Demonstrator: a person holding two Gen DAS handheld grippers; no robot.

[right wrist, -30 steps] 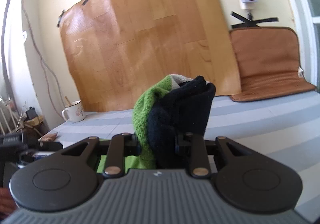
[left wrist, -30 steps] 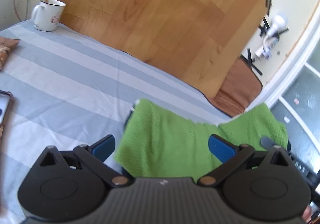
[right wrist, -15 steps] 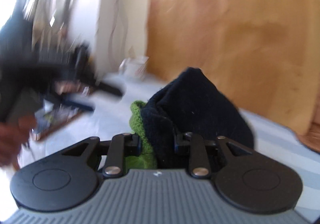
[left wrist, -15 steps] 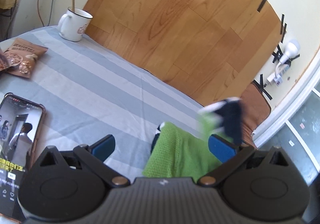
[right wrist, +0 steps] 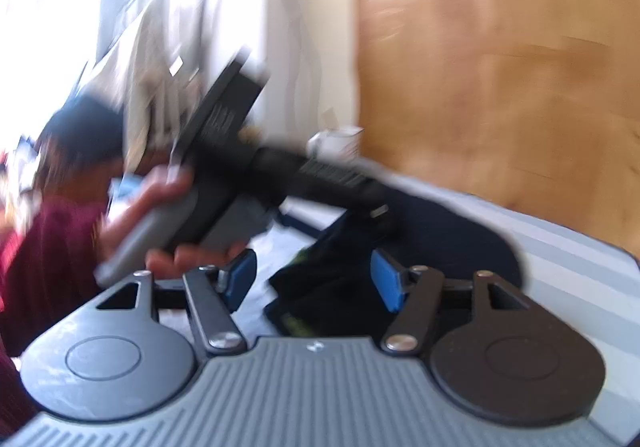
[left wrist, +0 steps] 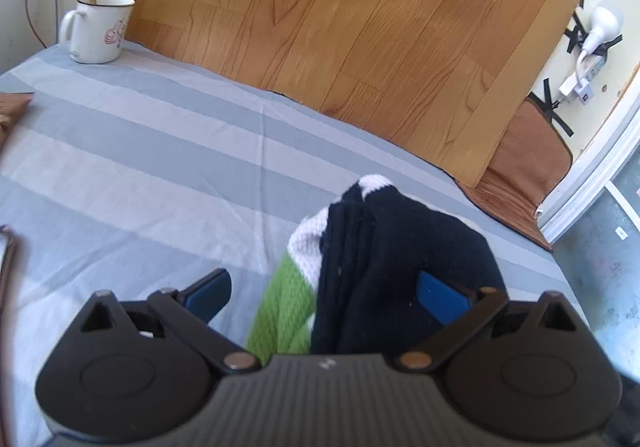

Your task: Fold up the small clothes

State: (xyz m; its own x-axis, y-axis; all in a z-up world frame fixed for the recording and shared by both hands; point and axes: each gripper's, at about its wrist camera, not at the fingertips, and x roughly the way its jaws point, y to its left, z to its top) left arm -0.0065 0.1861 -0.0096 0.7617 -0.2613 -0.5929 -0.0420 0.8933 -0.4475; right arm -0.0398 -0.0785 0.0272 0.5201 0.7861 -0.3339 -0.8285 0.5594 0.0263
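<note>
A small knit garment (left wrist: 400, 247), green and white with a dark navy part folded over on top, lies bunched on the striped sheet (left wrist: 140, 167). My left gripper (left wrist: 326, 295) is open and low over it, the cloth between its blue pads; the left pad stands well off the cloth. In the blurred right wrist view the same dark cloth (right wrist: 440, 247) lies between the pads of my right gripper (right wrist: 314, 281). Its jaws are opening and the pads no longer press on the cloth. A person's hand (right wrist: 160, 207) holds the left gripper's handle just beyond.
A white mug (left wrist: 98, 29) with a stick in it stands at the sheet's far left corner. A wooden board (left wrist: 340, 27) leans on the wall behind, with a brown cushion (left wrist: 524, 167) to its right. A snack packet (left wrist: 12, 107) and a phone's edge (left wrist: 6, 247) lie at the left.
The right gripper carried the dark end over the green part, swung left and let go as its jaws parted. The garment now lies folded, dark side up. The left gripper shifted over it.
</note>
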